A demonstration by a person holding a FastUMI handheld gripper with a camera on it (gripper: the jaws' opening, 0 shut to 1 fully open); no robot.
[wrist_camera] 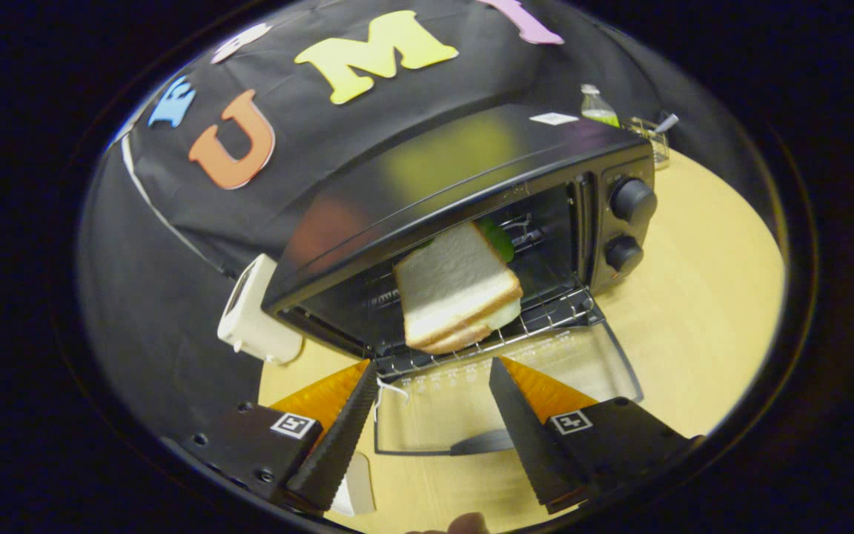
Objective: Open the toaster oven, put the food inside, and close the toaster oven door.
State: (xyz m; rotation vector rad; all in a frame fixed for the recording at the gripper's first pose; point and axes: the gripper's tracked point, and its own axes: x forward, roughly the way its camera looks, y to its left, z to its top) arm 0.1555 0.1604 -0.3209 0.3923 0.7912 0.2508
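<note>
Toaster oven is open, door flat toward me, sandwich on the rack near its front edge. My gripper hangs wide open, holding nothing. Worry: the overhanging sandwich could catch the door when I swing it up.

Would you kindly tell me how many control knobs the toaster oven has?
2: upper knob and lower knob, stacked beside the toaster oven opening. Gripper open, holding nothing.

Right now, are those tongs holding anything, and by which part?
Nothing. The tongs are open and empty; the sandwich lies beyond them on the toaster oven rack.
</note>
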